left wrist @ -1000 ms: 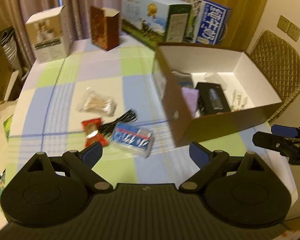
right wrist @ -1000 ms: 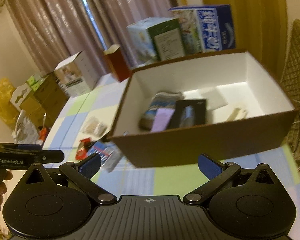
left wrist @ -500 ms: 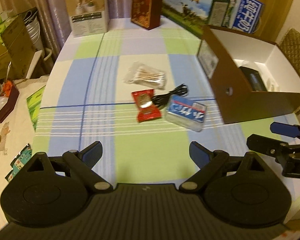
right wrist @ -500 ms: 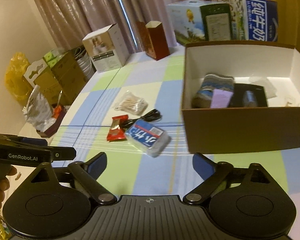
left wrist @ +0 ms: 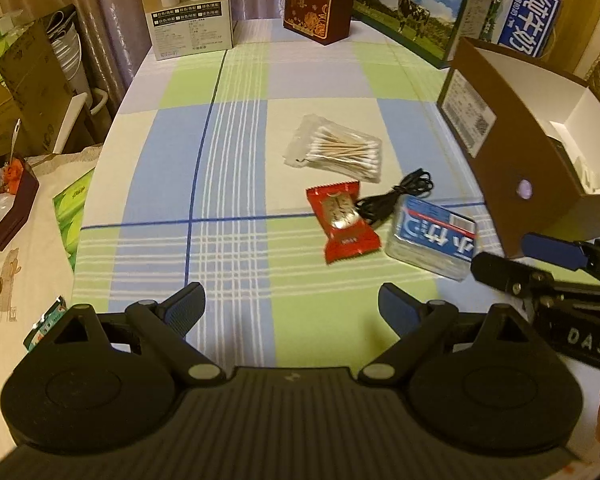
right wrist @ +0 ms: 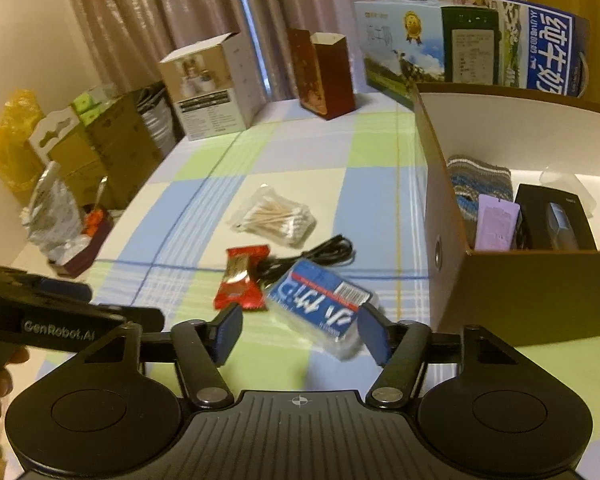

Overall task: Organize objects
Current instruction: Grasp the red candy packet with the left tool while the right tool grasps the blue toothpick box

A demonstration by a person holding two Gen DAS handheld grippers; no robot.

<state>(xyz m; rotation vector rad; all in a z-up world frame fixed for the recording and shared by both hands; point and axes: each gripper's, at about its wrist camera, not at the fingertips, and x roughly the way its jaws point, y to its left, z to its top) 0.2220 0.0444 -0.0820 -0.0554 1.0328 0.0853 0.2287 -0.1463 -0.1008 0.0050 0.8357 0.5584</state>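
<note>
Covering the table, a checked cloth [left wrist: 236, 128], curtains [right wrist: 148, 20] behind, left tongs [left wrist: 292, 308] and right tongs [right wrist: 298, 332] both spread, empty.

White lettering "GenRobot.AI" on black left hand-held gripper [right wrist: 56, 330]; "DAS" on black right hand-held gripper [left wrist: 584, 346]; large "纯牛奶" on blue-white cardboard milk carton [right wrist: 550, 54].

Tablecloth [left wrist: 236, 152]: checked cloth, matt. Candy wrapper [left wrist: 342, 220]: glossy red foil. Swab bag [left wrist: 334, 152]: clear plastic. Box [right wrist: 500, 292]: brown cardboard, matt. Cable [left wrist: 400, 196]: blk, smooth.
</note>
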